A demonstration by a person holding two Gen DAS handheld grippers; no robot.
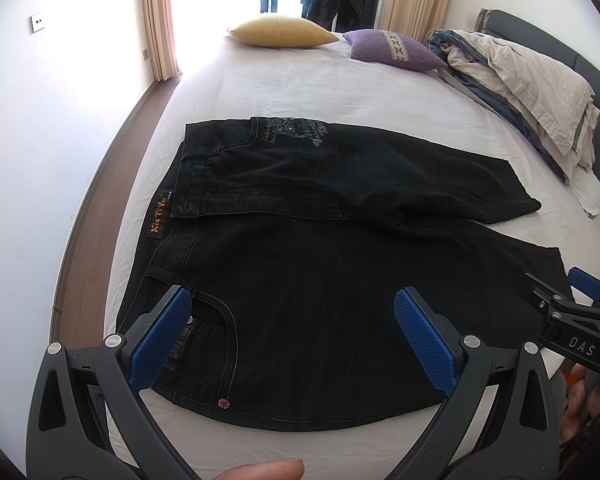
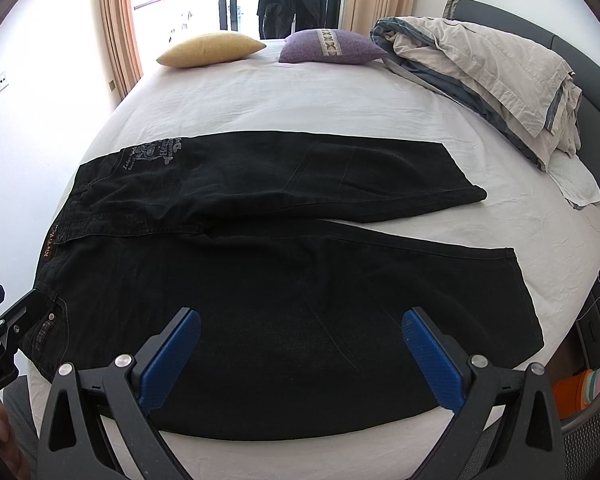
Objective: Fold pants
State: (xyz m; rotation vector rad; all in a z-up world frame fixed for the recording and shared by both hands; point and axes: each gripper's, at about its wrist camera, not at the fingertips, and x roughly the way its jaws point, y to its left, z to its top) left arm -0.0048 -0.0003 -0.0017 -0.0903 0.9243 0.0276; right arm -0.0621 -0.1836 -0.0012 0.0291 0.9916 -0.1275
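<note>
Black jeans [image 1: 320,264] lie spread on the white bed [image 1: 300,92], waistband at the left, the two legs running to the right and splayed apart. They also show in the right wrist view [image 2: 300,280]. My left gripper [image 1: 292,300] is open and empty, hovering over the waist and front pocket at the near edge. My right gripper [image 2: 300,320] is open and empty, hovering over the near leg. The right gripper also shows at the right edge of the left wrist view [image 1: 548,292].
A yellow pillow [image 1: 282,31] and a purple pillow [image 1: 396,50] lie at the far side. A heap of bedding [image 1: 532,96] sits at the right by the grey headboard [image 2: 580,52]. Wood floor [image 1: 100,208] runs along the left.
</note>
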